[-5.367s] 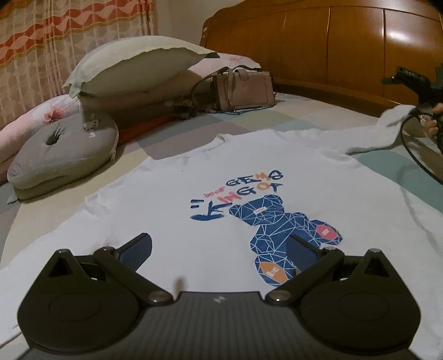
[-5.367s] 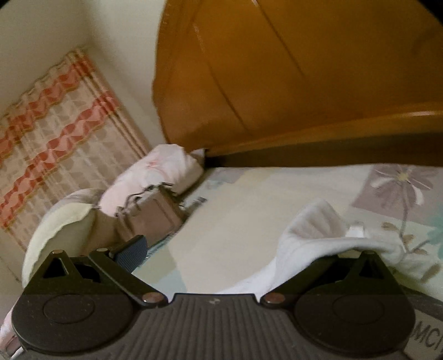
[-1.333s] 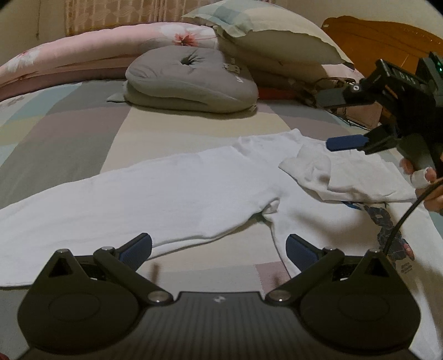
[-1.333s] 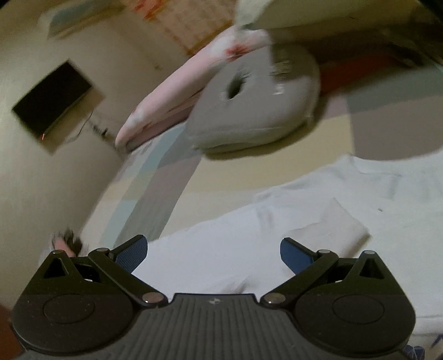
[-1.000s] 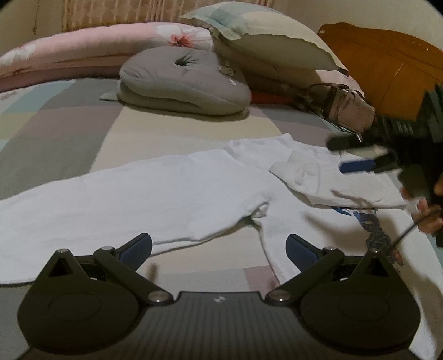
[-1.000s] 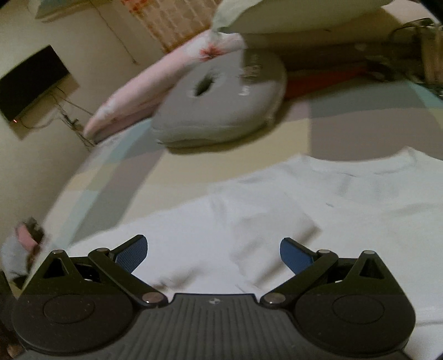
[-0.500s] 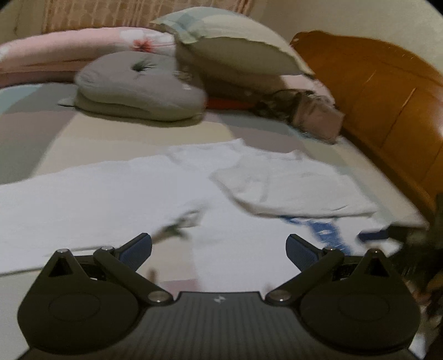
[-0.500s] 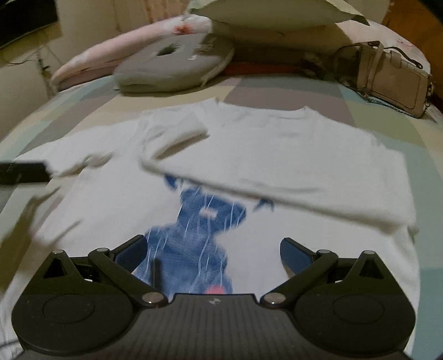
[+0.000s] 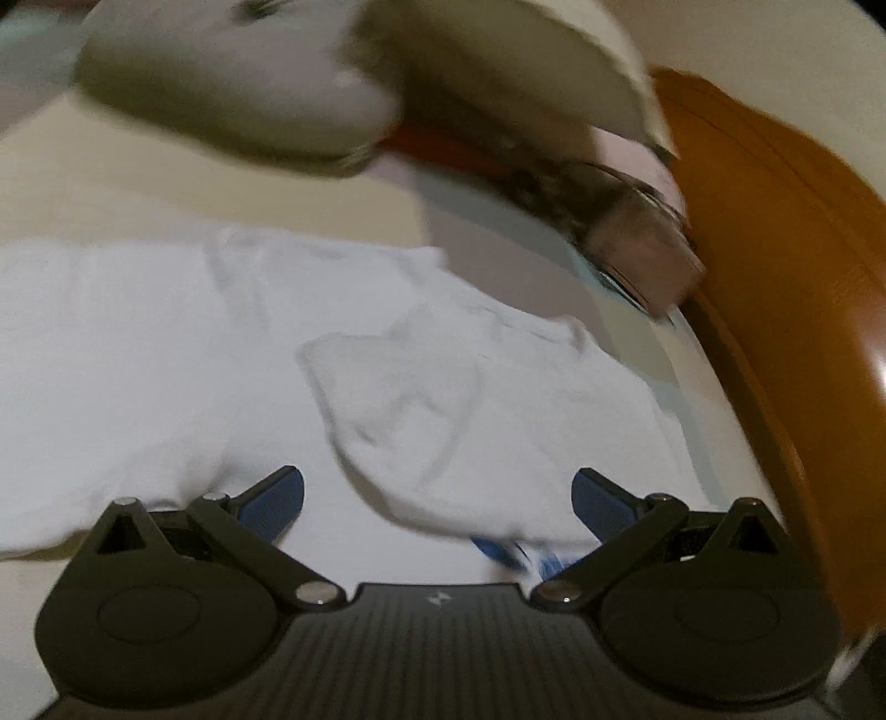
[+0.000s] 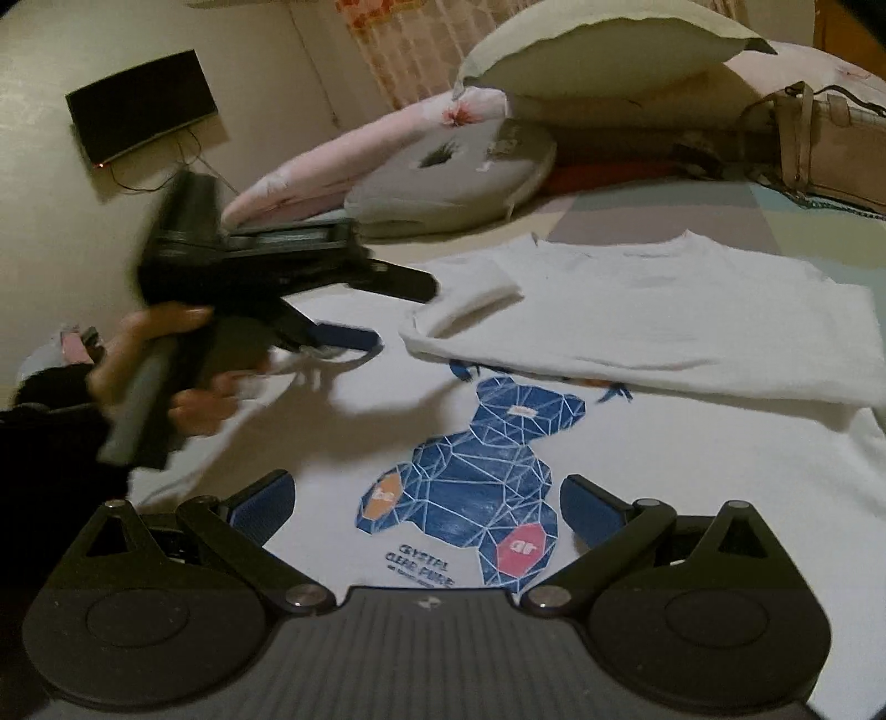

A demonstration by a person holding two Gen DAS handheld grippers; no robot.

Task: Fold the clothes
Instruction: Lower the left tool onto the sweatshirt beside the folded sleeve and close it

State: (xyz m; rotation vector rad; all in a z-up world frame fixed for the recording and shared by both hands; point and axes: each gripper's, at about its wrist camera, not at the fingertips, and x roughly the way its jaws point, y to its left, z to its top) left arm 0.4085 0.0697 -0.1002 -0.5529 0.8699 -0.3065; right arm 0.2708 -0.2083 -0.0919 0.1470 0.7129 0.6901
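A white long-sleeved shirt (image 10: 692, 471) with a blue bear print (image 10: 470, 471) lies face up on the bed. One sleeve (image 10: 664, 332) is folded across its chest. The other sleeve (image 9: 99, 332) stretches out to the left. In the right wrist view my left gripper (image 10: 393, 313), held by a hand (image 10: 160, 332), hovers open over the shirt's left shoulder with nothing between its fingers. My right gripper (image 10: 426, 501) stands open above the bear print near the hem. The left wrist view is blurred; there my left gripper (image 9: 437, 498) is open just short of the folded sleeve (image 9: 443, 399).
A grey ring cushion (image 10: 448, 177), a big pillow (image 10: 598, 50) and a pink floral bolster (image 10: 332, 160) lie behind the shirt. A beige handbag (image 10: 830, 149) sits at the back right by the wooden headboard (image 9: 775, 277). A dark screen (image 10: 138, 111) hangs on the wall.
The right gripper carried one sleeve across the chest, let it go and drew back toward the hem. The left gripper has swung in over the shirt's left shoulder, still open.
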